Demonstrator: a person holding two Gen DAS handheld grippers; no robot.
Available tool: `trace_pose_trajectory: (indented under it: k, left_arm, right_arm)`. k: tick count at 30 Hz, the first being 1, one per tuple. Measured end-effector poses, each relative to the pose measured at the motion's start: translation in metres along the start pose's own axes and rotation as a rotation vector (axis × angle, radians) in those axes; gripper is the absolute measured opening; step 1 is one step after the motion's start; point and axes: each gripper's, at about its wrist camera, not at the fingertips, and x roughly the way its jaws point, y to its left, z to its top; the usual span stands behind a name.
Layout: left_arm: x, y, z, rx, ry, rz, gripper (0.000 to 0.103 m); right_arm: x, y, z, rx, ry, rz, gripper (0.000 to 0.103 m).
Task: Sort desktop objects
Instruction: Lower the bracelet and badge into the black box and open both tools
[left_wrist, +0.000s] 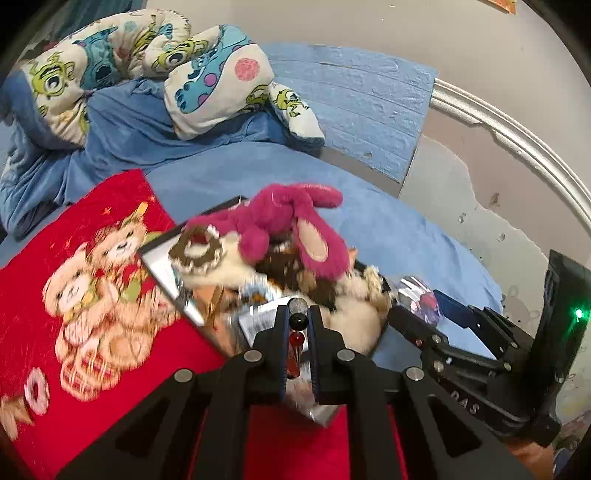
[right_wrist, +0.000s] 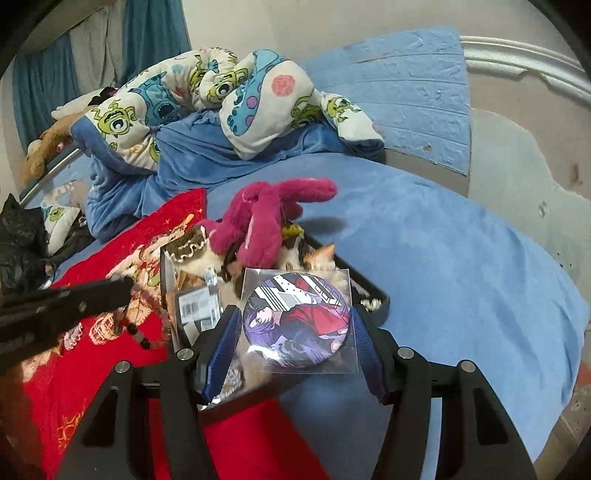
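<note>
A dark box (left_wrist: 162, 273) full of plush toys sits on the bed, with a pink plush bear (left_wrist: 291, 221) on top. My left gripper (left_wrist: 298, 314) is shut on a bead bracelet (left_wrist: 298, 322) just above the box's near side; the bracelet dangles from it in the right wrist view (right_wrist: 142, 338). My right gripper (right_wrist: 295, 325) is shut on a round anime badge in a clear sleeve (right_wrist: 295, 319), held over the box (right_wrist: 376, 295). The pink bear also shows in the right wrist view (right_wrist: 266, 218).
A red blanket with teddy bears (left_wrist: 74, 288) lies left of the box on the blue bed sheet (right_wrist: 443, 258). A cartoon-print quilt (left_wrist: 147, 66) is bunched at the back. A blue foam wall panel (left_wrist: 362, 110) and grey wall stand behind.
</note>
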Motion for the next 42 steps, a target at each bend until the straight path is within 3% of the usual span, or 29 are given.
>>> trace_pose_trajectory:
  k: [13, 16, 20, 25, 42]
  left_arm:
    - [0.054, 0.01, 0.055, 0.019, -0.012, -0.057, 0.01]
    - [0.075, 0.011, 0.055, 0.049, 0.009, -0.04, 0.01]
    - [0.091, 0.018, 0.052, 0.011, 0.055, -0.061, 0.01]
    - [0.097, 0.013, 0.052, 0.057, 0.054, -0.047, 0.01]
    - [0.107, 0.011, 0.038, 0.088, 0.075, -0.032, 0.01]
  right_arm:
    - [0.038, 0.002, 0.034, 0.014, -0.022, -0.012, 0.059]
    - [0.052, -0.002, 0.032, 0.034, 0.008, -0.011, 0.059]
    - [0.07, -0.006, 0.022, 0.039, 0.073, -0.01, 0.059]
    - [0.079, -0.02, 0.011, 0.115, 0.103, 0.046, 0.059]
    - [0.083, -0.028, 0.004, 0.15, 0.098, 0.054, 0.059]
